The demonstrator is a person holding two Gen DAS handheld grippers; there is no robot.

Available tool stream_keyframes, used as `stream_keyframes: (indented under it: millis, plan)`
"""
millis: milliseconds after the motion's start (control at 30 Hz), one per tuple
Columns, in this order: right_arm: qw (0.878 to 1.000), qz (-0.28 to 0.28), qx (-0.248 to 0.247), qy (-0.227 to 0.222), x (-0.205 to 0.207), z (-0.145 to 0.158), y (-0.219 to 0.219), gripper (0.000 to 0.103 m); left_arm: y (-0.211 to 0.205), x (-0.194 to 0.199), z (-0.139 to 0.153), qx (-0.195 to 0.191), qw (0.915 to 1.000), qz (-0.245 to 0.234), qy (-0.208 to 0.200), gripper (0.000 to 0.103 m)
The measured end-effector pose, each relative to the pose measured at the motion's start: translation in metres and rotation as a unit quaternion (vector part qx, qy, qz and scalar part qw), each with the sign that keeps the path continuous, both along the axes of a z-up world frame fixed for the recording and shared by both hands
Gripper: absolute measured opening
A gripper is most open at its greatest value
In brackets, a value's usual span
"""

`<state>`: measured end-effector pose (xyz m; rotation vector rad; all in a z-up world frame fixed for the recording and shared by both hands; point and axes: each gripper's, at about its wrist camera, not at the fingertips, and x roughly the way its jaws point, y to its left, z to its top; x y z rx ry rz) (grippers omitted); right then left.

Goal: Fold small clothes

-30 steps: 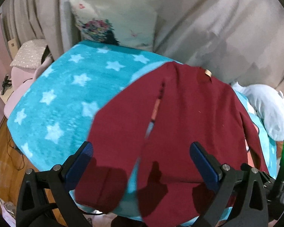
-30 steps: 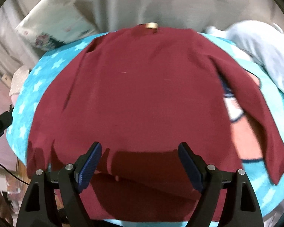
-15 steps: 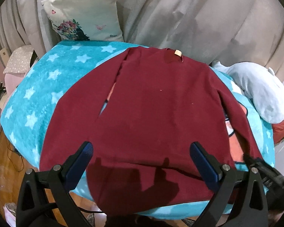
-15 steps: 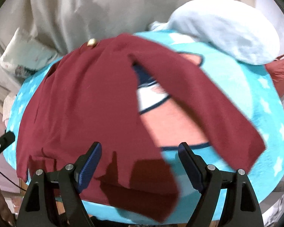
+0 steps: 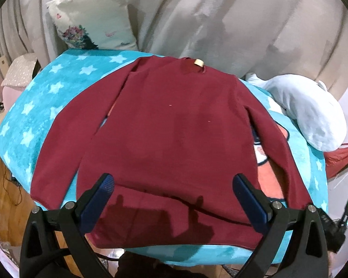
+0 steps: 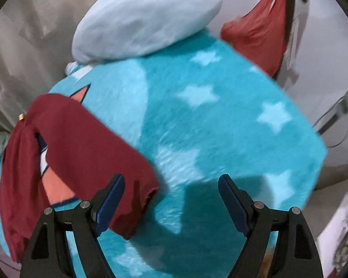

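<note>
A dark red long-sleeved top [image 5: 174, 134] lies flat on a turquoise star blanket [image 5: 41, 106], collar with a tan label [image 5: 199, 62] at the far side, sleeves spread to both sides. My left gripper [image 5: 172, 185] is open and empty above the hem. In the right wrist view only the top's right sleeve [image 6: 88, 157] shows at the left, its cuff by the left finger [image 6: 111, 199]. My right gripper [image 6: 170, 187] is open and empty over bare blanket [image 6: 220, 120].
A floral pillow [image 5: 90, 18] leans on the grey curtain behind the bed. A pale blue cushion [image 5: 308, 111] lies at the right edge, also in the right wrist view [image 6: 146, 16]. A red cloth [image 6: 257, 30] hangs beyond it. Wooden floor [image 5: 2, 190] lies left.
The left gripper has swung right and now faces the middle of the top. The right gripper has swung right, off the body, past the right sleeve, onto bare blanket.
</note>
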<state>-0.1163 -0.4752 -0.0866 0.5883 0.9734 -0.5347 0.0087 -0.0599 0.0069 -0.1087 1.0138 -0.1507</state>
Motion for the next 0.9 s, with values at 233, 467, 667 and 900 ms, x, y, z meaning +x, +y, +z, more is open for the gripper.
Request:
stream_keyframes:
  millis: [233, 467, 667, 900]
  plan:
    - [0.994, 0.096, -0.045, 0.002, 0.030, -0.003, 0.026, 0.009, 0.001, -0.005, 0.003, 0.002, 0.9999, 0.016, -0.005, 0.102]
    - [0.997, 0.030, -0.072, -0.017, 0.035, 0.030, -0.043, 0.008, 0.054, -0.002, 0.011, 0.010, 0.9953, 0.094, -0.021, 0.102]
    - [0.991, -0.005, -0.131, 0.004, 0.045, 0.047, -0.050, 0.028, 0.114, -0.003, 0.008, 0.007, 0.9839, 0.178, -0.016, 0.102]
    - [0.974, 0.222, 0.040, -0.034, 0.059, 0.022, 0.069, 0.038, 0.135, -0.008, -0.029, 0.006, 0.9819, 0.189, 0.010, 0.102]
